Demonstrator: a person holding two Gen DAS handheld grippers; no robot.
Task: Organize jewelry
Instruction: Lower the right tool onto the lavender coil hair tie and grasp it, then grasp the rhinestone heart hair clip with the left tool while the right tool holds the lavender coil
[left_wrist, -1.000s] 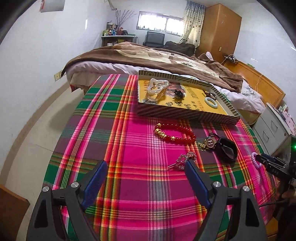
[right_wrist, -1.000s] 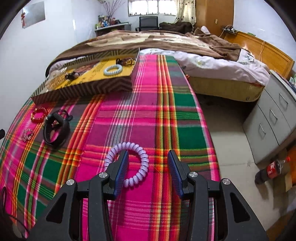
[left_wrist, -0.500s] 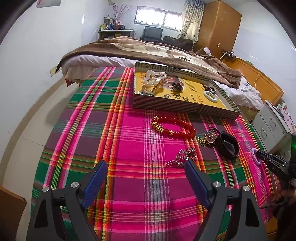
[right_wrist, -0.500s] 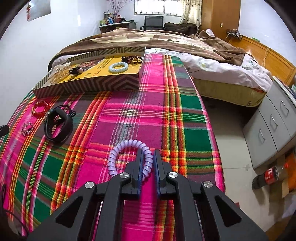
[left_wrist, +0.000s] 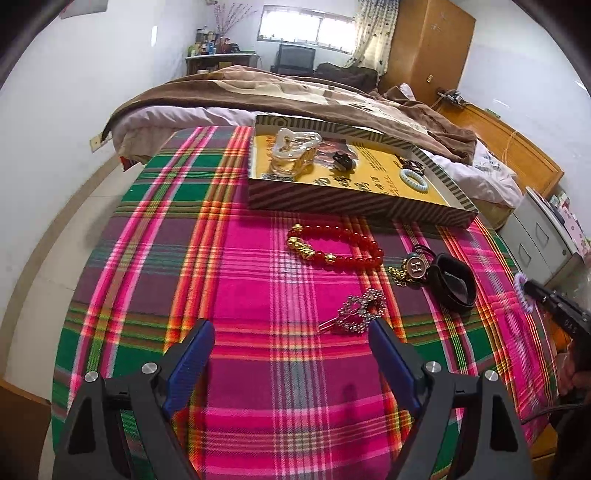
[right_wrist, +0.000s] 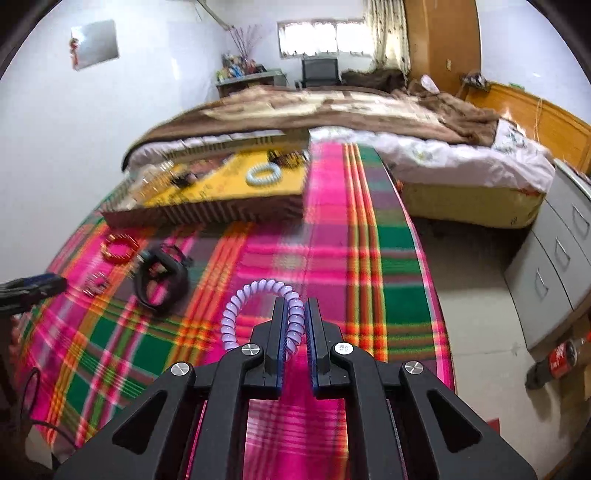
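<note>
My right gripper (right_wrist: 294, 306) is shut on a lilac spiral hair tie (right_wrist: 255, 301) and holds it above the plaid cloth; it also shows in the left wrist view (left_wrist: 523, 291). My left gripper (left_wrist: 291, 332) is open and empty above the cloth. In front of it lie a rhinestone hair clip (left_wrist: 360, 312), a red bead bracelet (left_wrist: 334, 245), a gold pendant chain (left_wrist: 410, 269) and a black band (left_wrist: 452, 284). The striped box (left_wrist: 354, 201) with a yellow floor holds a clear clip (left_wrist: 295, 153), a pale blue hair tie (left_wrist: 413, 179) and small dark pieces.
A bed (right_wrist: 332, 114) with a brown blanket stands behind the table. Grey drawers (right_wrist: 557, 251) and a cola bottle (right_wrist: 557, 360) on the floor are to the right. The table's right edge drops to the floor.
My right gripper closed on the lilac hair tie and lifted it off the cloth. My left gripper moved slightly nearer the jewelry and stayed open.
</note>
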